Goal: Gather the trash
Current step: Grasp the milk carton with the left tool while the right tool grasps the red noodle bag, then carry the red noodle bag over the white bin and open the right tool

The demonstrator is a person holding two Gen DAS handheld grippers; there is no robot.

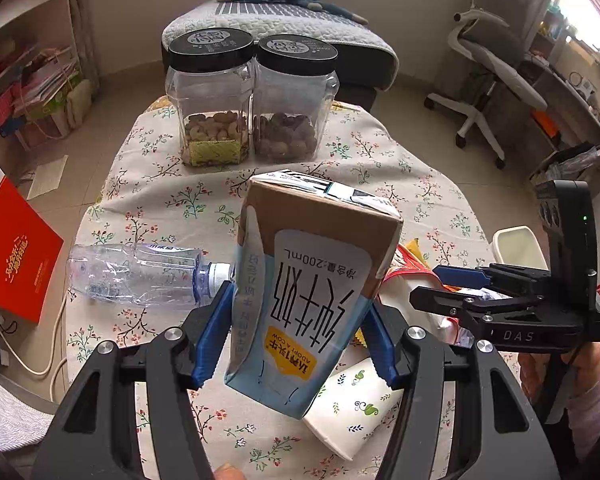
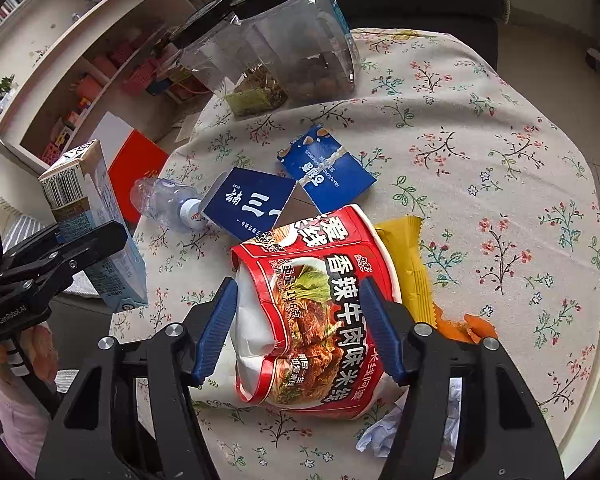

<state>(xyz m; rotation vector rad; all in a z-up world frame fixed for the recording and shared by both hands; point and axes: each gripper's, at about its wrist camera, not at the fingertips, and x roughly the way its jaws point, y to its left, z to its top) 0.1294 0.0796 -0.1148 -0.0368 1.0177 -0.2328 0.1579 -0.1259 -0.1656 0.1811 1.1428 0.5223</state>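
Observation:
My left gripper (image 1: 296,320) is shut on a blue and brown milk carton (image 1: 312,280) and holds it above the floral table; the carton also shows in the right wrist view (image 2: 92,232). My right gripper (image 2: 300,320) is shut on a crushed red noodle cup (image 2: 316,312). An empty clear water bottle (image 1: 140,274) lies on its side at the left. A white paper cup (image 1: 360,408) lies under the carton. Two dark blue flattened boxes (image 2: 252,204) (image 2: 328,168), a yellow wrapper (image 2: 408,264), an orange wrapper (image 2: 468,326) and crumpled white paper (image 2: 380,436) lie on the table.
Two clear black-lidded jars of nuts (image 1: 212,100) (image 1: 294,104) stand at the table's far side. A white bin (image 1: 520,246) stands beyond the right edge. A red box (image 1: 16,256) sits on the floor at left; a bench (image 1: 276,28) and an office chair (image 1: 496,80) stand beyond.

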